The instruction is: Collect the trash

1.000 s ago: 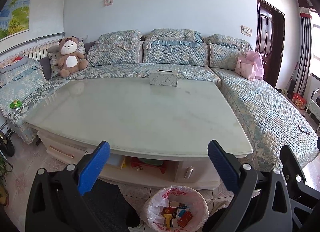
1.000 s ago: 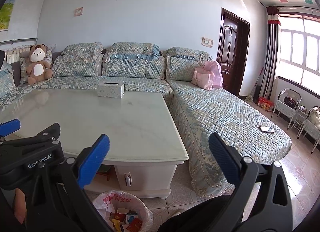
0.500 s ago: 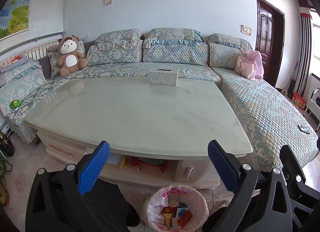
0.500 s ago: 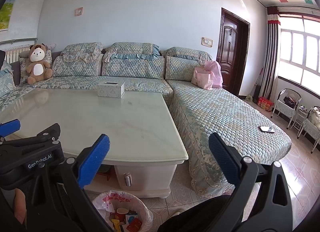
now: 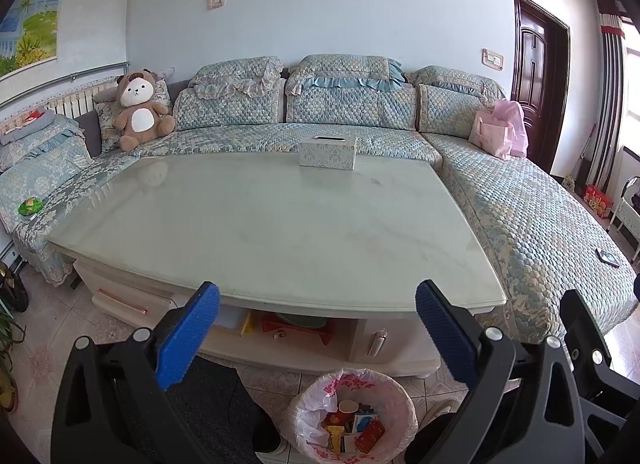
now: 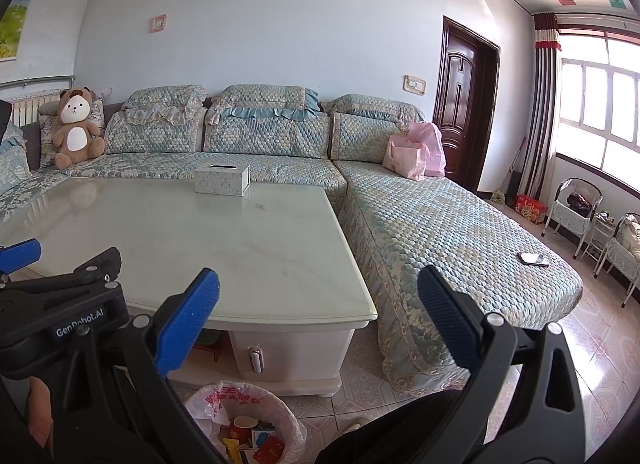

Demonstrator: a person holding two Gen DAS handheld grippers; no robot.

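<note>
Plainly both tools are idle: the left gripper [image 5: 318,314] and the right gripper [image 6: 318,314] hang with jaws spread wide and nothing between them, side by side above the near edge of the coffee table [image 5: 280,224]. Below them on the floor stands the lined trash bin [image 5: 352,416], holding cups and wrappers. The tabletop carries only a tissue box [image 5: 327,150]. One risk is mistaking that box, the phone [image 6: 533,259] on the sofa [image 6: 440,224], or the green item [image 5: 30,206] at the far left for rubbish; a low swing could also tip the bin.
</note>
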